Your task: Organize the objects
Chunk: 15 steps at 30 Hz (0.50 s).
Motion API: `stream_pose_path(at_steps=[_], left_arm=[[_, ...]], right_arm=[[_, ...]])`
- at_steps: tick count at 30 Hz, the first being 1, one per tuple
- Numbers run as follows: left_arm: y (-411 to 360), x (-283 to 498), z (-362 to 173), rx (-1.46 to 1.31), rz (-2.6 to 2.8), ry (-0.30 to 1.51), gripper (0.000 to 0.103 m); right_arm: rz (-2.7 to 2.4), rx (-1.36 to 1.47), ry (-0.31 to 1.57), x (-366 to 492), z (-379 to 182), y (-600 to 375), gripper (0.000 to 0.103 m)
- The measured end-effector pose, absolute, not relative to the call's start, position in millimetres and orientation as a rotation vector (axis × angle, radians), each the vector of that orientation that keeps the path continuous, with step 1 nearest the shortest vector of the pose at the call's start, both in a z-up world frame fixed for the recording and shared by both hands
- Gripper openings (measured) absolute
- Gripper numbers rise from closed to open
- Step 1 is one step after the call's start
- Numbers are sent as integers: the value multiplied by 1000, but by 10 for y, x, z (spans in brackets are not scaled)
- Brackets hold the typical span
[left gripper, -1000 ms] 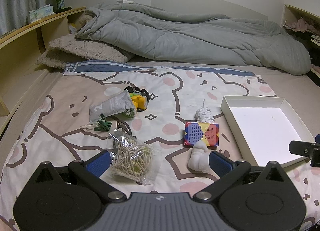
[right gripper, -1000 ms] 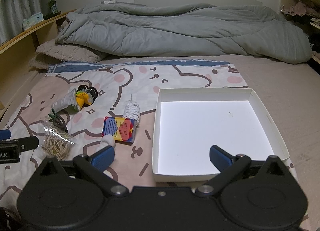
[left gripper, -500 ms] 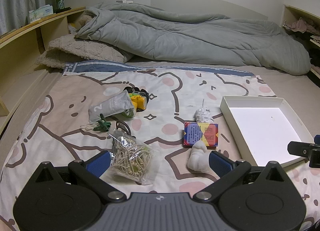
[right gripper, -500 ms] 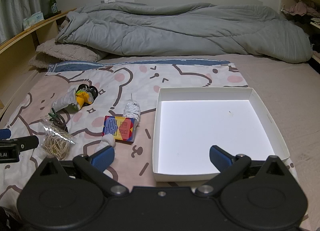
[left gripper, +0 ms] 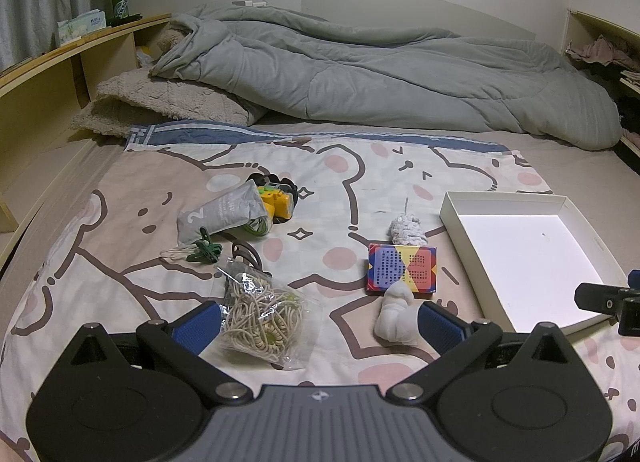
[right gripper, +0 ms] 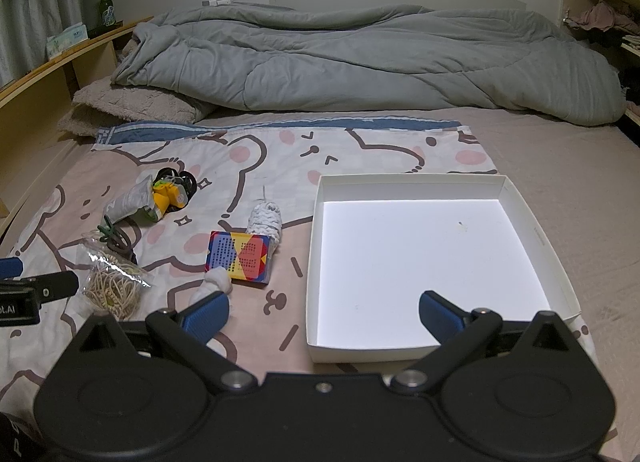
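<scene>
Bed: my sheet (left gripper: 120, 190) has big bears drawn on it, and a grey quilt (left gripper: 380, 78) is bunched up at the far end.
Box: my white box (right gripper: 520, 222) sits on the right with nothing in it.
Left tongs: my left tongs (left gripper: 320, 322) are wide apart, holding nothing, over the bag (left gripper: 262, 318) of bands and a white lump (left gripper: 396, 316).
Right tongs: my right tongs (right gripper: 324, 312) are wide apart too, over the near edge of the box.
Card: the bright card (right gripper: 239, 256) lies left of the box, touching the lump.
</scene>
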<state>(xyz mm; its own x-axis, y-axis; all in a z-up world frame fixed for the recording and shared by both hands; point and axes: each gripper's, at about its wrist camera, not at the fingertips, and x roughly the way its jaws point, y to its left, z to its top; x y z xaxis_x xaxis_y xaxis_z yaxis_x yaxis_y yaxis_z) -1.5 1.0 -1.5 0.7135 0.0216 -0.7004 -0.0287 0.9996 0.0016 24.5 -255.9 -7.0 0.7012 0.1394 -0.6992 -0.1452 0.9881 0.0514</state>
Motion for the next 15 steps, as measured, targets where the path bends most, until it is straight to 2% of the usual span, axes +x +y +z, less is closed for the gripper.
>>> stream_pose_path(at_steps=[15], left_arm=[[12,-15,-15,-12,34,776,103]], right_arm=[[159,-8,779,247,-72,-2554,103]])
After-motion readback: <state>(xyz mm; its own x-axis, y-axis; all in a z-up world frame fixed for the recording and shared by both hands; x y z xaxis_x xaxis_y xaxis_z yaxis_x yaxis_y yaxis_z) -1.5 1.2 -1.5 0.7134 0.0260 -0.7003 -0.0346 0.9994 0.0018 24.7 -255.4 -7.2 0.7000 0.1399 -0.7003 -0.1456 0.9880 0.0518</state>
